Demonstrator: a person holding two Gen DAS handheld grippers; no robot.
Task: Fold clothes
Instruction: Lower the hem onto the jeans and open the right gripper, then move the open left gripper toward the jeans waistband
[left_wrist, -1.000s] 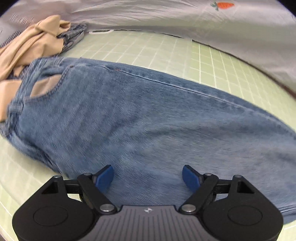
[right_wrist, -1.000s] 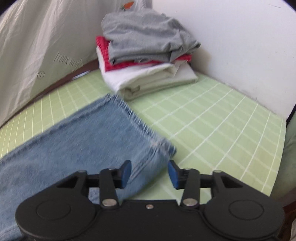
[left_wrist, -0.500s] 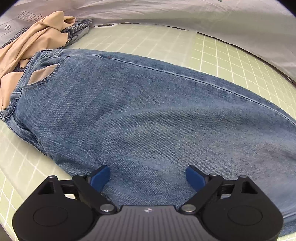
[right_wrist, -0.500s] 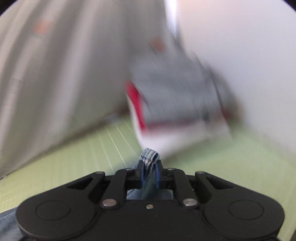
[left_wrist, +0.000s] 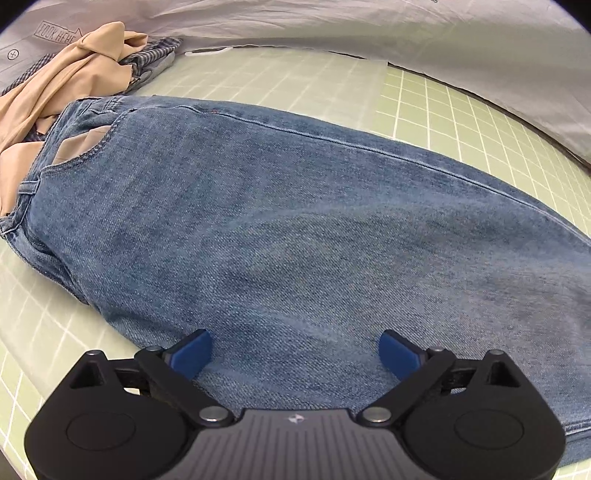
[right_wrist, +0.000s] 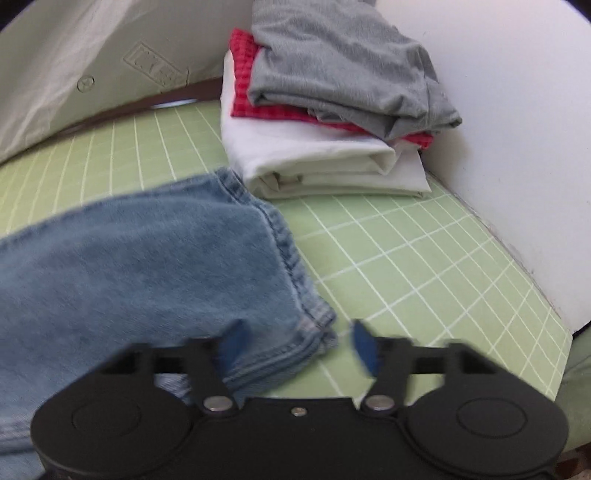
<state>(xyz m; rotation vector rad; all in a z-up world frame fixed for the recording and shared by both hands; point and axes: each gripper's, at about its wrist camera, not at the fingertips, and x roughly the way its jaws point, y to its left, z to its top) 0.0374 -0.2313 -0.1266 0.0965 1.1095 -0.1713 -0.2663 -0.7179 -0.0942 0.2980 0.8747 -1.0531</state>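
Hovering over the jeans (left_wrist: 295, 229), the left gripper (left_wrist: 294, 354) is spread wide with denim between its fingers, while the right gripper (right_wrist: 297, 345) gapes around the hem corner (right_wrist: 314, 332).

Soft, even light fills both views, with only faint shadows. The left wrist picture is sharp; the right is motion-blurred, worst at the right tongs (right_wrist: 297, 345). Fisheye bending curves the edges, and the corners go black.

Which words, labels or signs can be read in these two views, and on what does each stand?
"LOOK HERE" inside an arrow outline, printed on the pale grey cloth backdrop.
A circled plus sign on the same cloth.
The boxed print in the right wrist view: too blurred to read.
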